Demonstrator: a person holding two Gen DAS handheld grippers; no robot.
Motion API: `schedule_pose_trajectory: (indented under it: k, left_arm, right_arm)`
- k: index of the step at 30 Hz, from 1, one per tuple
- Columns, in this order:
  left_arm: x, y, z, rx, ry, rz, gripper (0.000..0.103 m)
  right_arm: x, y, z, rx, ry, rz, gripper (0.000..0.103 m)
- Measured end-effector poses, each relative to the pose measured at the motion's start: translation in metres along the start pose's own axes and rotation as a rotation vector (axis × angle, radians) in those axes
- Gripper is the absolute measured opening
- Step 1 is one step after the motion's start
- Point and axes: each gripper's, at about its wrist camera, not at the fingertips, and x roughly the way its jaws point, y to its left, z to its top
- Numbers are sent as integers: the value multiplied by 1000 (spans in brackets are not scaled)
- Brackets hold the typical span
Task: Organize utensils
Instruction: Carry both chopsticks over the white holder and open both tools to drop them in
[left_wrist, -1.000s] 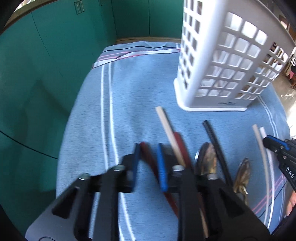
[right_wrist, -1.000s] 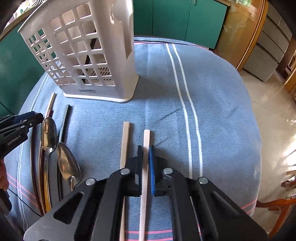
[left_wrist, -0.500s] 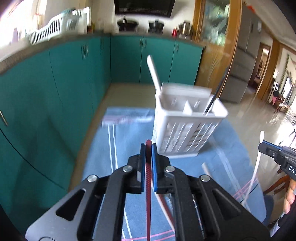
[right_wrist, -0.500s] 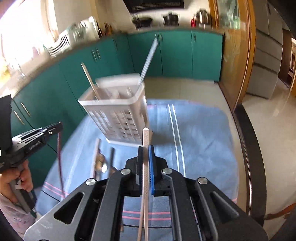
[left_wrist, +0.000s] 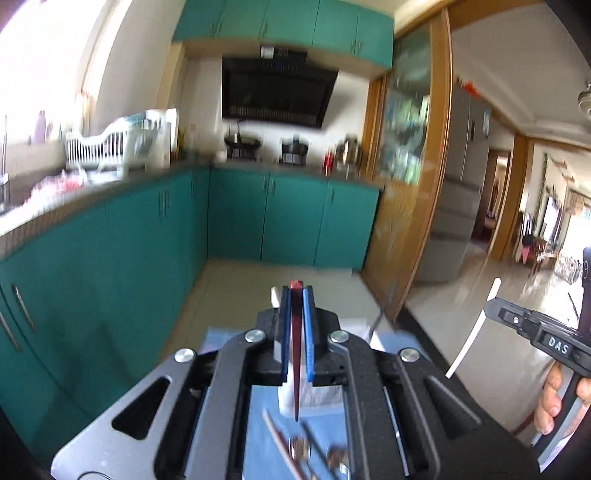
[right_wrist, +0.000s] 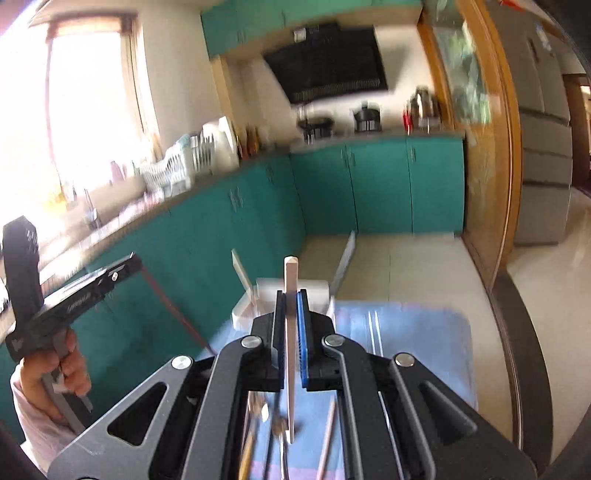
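now both grippers higher than before, left gripper jaws clenched on red chopstick, right gripper on white chopstick

Dark red chopstick upright, cream chopstick upright, spoons apparently on cloth

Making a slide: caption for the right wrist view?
Right tool shut on a pale chopstick, raised above the white basket on the blue cloth.
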Motion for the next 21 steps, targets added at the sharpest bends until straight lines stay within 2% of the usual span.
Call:
schedule_pose_trajectory:
  k: [5, 7, 9, 16, 21]
  left_arm:
    - [0, -9, 47, 16, -122, 8, 6]
    - [4, -12, 55, 26, -154, 20, 6]
    - [18, -13, 55, 11, -142, 4, 6]
    - [76, -2, 6, -23, -17, 46, 6]
    - [102, 17, -23, -87, 63, 42, 6]
  right_arm:
    - [13, 1, 48, 35, -175, -51, 7]
    - [30, 4, 52, 25, -207, -82, 7]
    - [49, 6, 46, 21, -213, -110, 7]
    - [115, -3, 2, 18, -87, -144, 7]
    - [137, -14, -23, 36, -28, -149, 7]
